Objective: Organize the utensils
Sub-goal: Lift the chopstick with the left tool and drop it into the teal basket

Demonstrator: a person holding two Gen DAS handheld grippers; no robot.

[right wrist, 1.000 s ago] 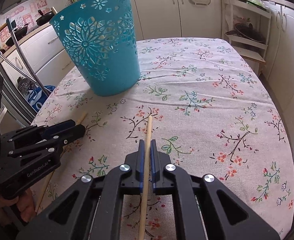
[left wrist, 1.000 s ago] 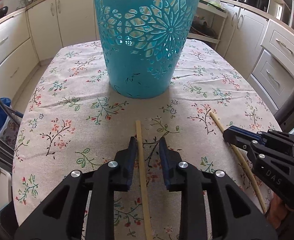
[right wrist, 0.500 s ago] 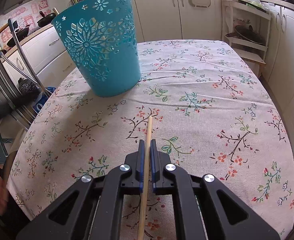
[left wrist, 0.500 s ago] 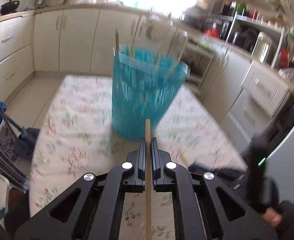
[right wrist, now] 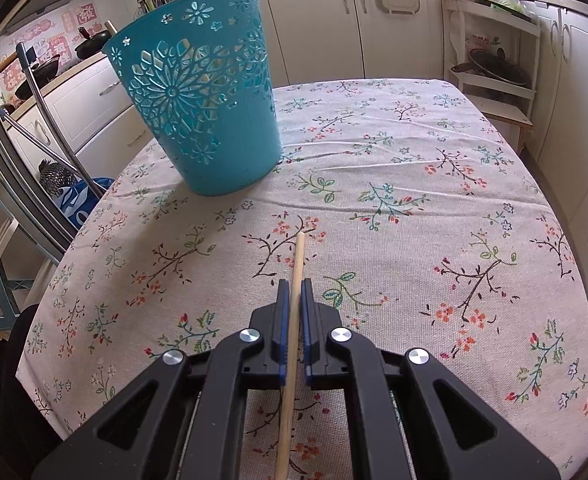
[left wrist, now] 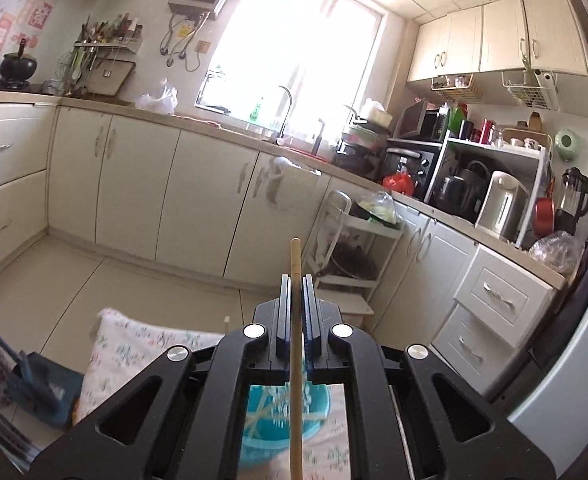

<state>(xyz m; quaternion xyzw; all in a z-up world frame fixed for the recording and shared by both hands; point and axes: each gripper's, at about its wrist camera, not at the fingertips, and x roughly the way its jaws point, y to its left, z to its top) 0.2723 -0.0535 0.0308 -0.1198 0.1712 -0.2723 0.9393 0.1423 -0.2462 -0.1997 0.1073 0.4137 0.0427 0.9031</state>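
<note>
Left tool (left wrist: 295, 280) is gripping a wooden chopstick (left wrist: 295, 360), jaws clamped on it, raised above the teal basket (left wrist: 318, 404), whose open top is showing below. Right tool (right wrist: 293, 286) is clenching a second chopstick (right wrist: 296, 264) low over the floral worktop (right wrist: 414, 208). The teal basket (right wrist: 198, 92) is standing upright on the worktop, front-left of the right tool.

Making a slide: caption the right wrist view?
Right gripper clamps a chopstick over the floral tablecloth, teal basket ahead.
</note>
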